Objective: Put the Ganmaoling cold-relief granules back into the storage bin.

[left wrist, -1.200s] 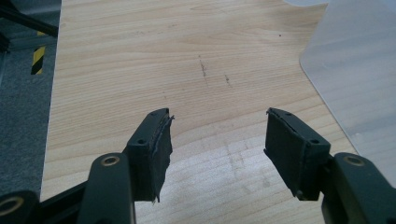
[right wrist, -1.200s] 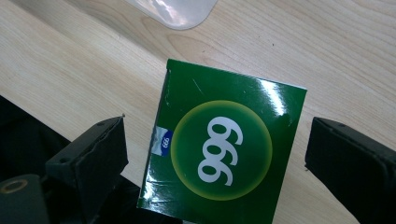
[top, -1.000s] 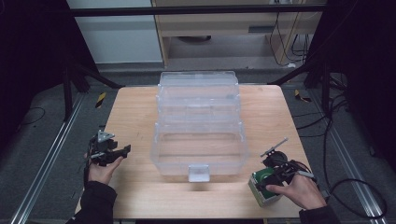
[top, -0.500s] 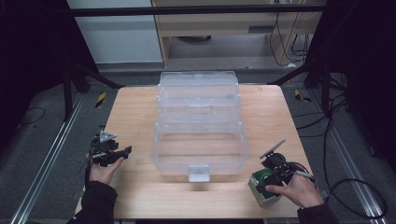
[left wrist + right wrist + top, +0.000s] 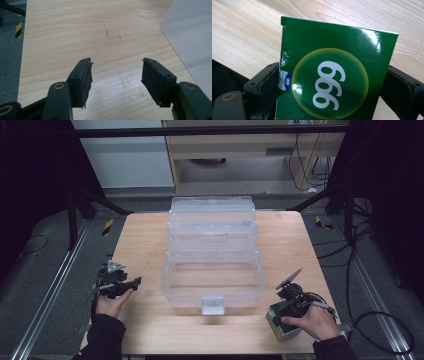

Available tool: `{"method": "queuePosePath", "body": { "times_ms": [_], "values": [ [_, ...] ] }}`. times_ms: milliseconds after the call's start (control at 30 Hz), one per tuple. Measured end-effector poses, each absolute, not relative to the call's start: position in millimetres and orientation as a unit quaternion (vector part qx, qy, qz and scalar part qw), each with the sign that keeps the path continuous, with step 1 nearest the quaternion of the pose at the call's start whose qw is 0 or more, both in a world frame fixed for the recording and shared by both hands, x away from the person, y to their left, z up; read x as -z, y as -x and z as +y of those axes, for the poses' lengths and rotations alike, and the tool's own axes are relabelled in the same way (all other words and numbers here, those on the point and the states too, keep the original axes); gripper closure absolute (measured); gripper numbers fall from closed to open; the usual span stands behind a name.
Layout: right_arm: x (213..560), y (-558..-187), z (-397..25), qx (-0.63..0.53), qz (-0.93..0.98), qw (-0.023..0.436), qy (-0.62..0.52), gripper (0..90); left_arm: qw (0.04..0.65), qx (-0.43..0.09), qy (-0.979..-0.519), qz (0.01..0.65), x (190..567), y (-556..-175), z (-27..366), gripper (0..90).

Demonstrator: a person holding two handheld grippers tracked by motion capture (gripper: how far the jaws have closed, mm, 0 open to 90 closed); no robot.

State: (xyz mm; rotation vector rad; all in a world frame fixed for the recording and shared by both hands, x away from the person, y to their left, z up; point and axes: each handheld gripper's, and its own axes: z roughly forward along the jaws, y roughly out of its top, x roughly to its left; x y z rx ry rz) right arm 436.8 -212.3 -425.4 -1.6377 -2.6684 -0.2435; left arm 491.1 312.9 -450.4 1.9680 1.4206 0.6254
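A clear plastic tiered storage box (image 5: 212,252) stands open in the middle of the wooden table (image 5: 150,235); a corner of the storage box (image 5: 192,32) shows at the right of the left gripper view. My left gripper (image 5: 129,283) hovers at the table's left side, open, with only bare wood between its pads (image 5: 83,80). A green carton (image 5: 332,75) marked "999" sits between the jaws of my right gripper (image 5: 284,312), which is shut on it near the table's front right corner. In the high view the green carton (image 5: 275,326) peeks out under the person's right hand.
The box has a white latch (image 5: 212,304) at its front. Metal rails (image 5: 50,290) run along the floor at the left, and cables (image 5: 370,270) lie on the floor at the right. Bare wood surrounds the box on both sides.
Both grippers have stayed almost where they were; the right one still grips the green carton.
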Motion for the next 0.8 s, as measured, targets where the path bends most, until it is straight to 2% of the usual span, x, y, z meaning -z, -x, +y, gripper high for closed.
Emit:
{"method": "queuePosePath", "body": {
  "times_ms": [400, 800],
  "values": [
    [422, -436, -214, 0.069, -0.850, 0.000, 0.523, 16.5, 0.311, -0.236, -0.747, 0.539, 451, -491, 313, 40.3],
    [412, -434, -217, 0.072, -0.874, -0.019, 0.480, 17.4, 0.311, -0.234, -0.748, 0.538, 452, -491, 313, 40.3]
  ]
}}
